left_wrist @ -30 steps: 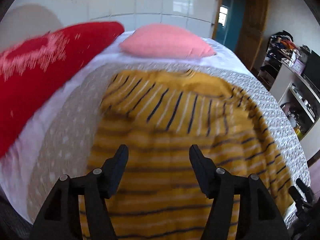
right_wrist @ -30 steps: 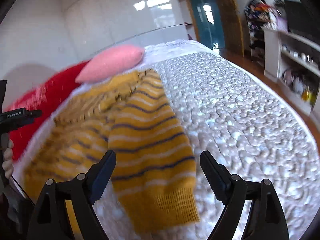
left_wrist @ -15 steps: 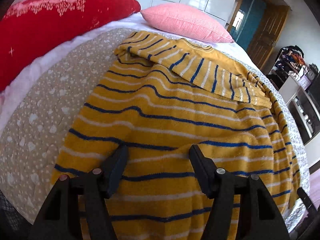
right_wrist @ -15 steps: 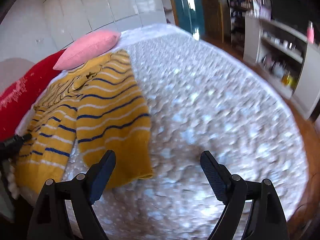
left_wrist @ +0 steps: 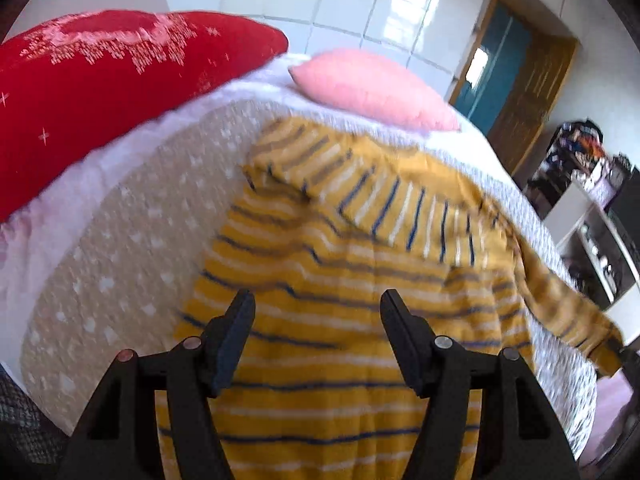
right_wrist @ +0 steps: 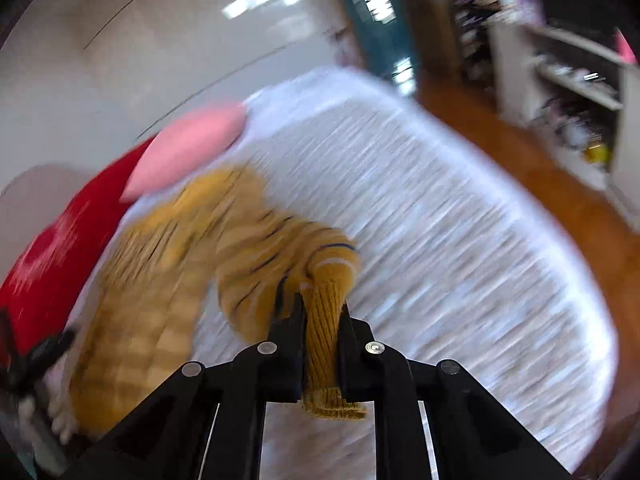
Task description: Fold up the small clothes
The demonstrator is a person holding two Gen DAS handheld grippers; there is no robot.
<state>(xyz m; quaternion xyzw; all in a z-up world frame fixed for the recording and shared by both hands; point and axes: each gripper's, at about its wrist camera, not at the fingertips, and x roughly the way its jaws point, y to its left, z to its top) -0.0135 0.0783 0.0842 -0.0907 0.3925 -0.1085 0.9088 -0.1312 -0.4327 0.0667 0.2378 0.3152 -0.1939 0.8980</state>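
Clamped tight on the ribbed cuff [right_wrist: 325,344] of the yellow striped sweater [left_wrist: 344,320], the right gripper [right_wrist: 320,312] has its two black fingers pressed together around the knit, with the cuff's hem poking out below them. The left gripper [left_wrist: 316,316] has its fingers spread wide apart with nothing between them, above the sweater's lower body.

Biggest of all is the bed [left_wrist: 120,248], covered in a beige quilt dotted with white, which takes up most of both views. On it the sweater lies spread out, mustard yellow with thin blue and white stripes; one sleeve is folded across the chest in the left wrist view, and the other sleeve [left_wrist: 568,312] trails off toward the bed's right edge. In the right wrist view that sleeve [right_wrist: 280,256] is bunched and lifted off the quilt, leading to the held cuff; this view is heavily motion-blurred.

At the head of the bed lies a large red pillow [left_wrist: 100,92] with white sparkle marks, and just beside it a smaller pink pillow [left_wrist: 372,88], near the sweater's collar. Off the bed's far side stand a white shelf unit [left_wrist: 596,240] and a teal door [left_wrist: 492,68].
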